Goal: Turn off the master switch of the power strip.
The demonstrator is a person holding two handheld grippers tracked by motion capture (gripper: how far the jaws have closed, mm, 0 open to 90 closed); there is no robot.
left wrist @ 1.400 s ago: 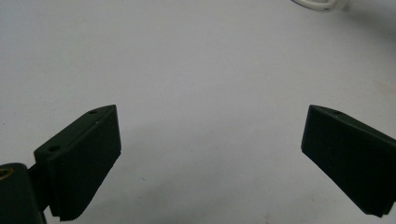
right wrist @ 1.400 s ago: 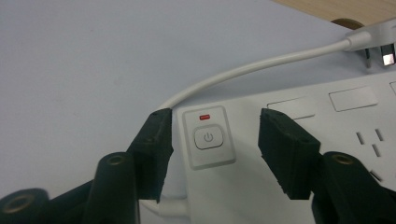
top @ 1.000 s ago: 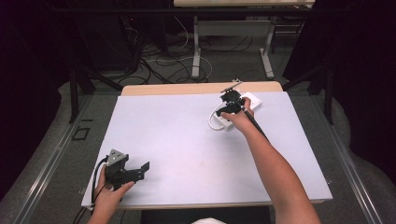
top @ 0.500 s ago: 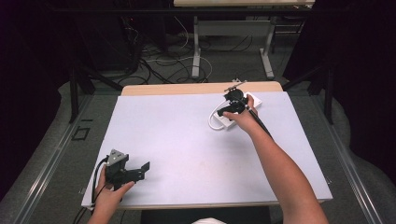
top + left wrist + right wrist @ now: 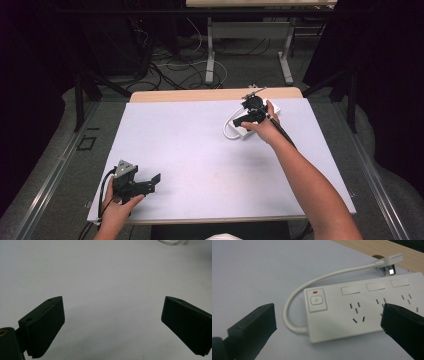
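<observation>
White power strip (image 5: 367, 307) lies flat at the far right of the table (image 5: 190, 150), close to its far edge; short cord (image 5: 294, 300) loops off the switch end and curls back to the plug (image 5: 390, 263), which lies just beyond the strip by the wood edge. Right gripper (image 5: 252, 114) hovers over the strip, its fingers (image 5: 252, 327) having just been opening; now wide apart, nothing clamped, strip's near end in view between them. Left gripper (image 5: 142, 183) rests near the front left corner, well apart from the strip, fingers (image 5: 42, 325) wide apart over bare table. Risk, as I judge it: a regrasp across the strip's flat body may slip, since the casing looks smooth and broad; a finger could also snag the cord loop and drag the plug off the far edge.
</observation>
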